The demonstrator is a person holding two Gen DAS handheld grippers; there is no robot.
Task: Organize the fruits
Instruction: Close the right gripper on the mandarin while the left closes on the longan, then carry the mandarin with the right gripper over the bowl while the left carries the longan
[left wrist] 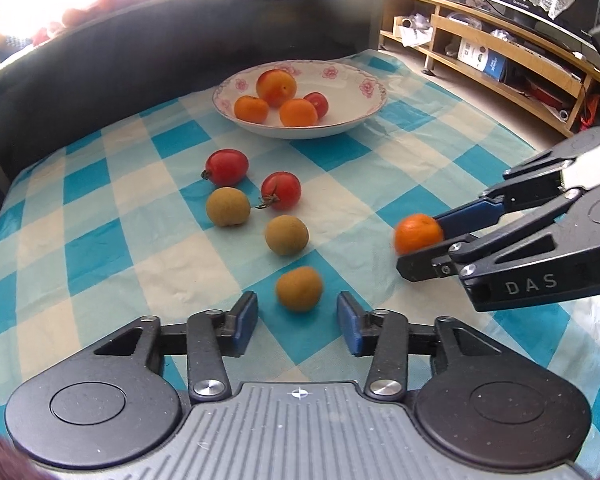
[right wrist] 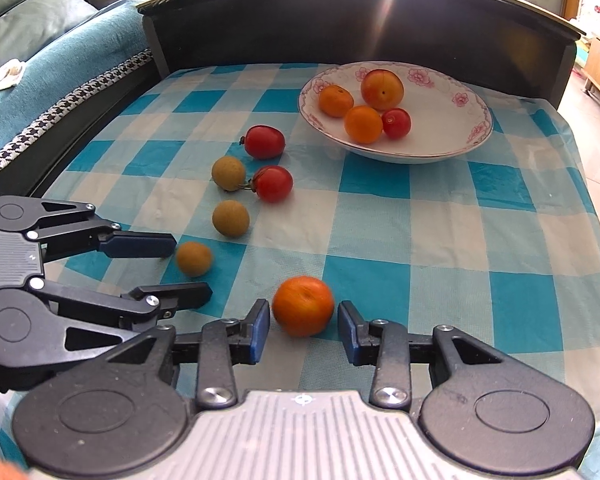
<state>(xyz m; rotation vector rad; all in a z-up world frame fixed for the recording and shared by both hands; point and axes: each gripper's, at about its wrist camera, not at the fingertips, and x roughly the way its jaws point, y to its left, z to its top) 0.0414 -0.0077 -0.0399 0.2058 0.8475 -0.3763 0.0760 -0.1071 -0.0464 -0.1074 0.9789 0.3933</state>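
A white flowered bowl (left wrist: 352,116) (right wrist: 440,136) at the back of the checked cloth holds two oranges, a larger orange-red fruit and a small tomato. Two red tomatoes (left wrist: 227,167) (left wrist: 281,191) and three brown longans lie loose on the cloth. My left gripper (left wrist: 298,312) (right wrist: 191,270) is open, its pads on either side of the nearest longan (left wrist: 299,289) (right wrist: 194,259), apart from it. My right gripper (right wrist: 303,324) (left wrist: 414,246) is open around a loose orange (right wrist: 303,306) (left wrist: 418,233), with narrow gaps at both pads.
A dark board (left wrist: 180,40) walls the table's far side. Wooden shelves (left wrist: 500,52) stand beyond the right edge, and a teal sofa (right wrist: 40,92) is to the left. Open cloth (right wrist: 460,240) lies between the orange and the bowl.
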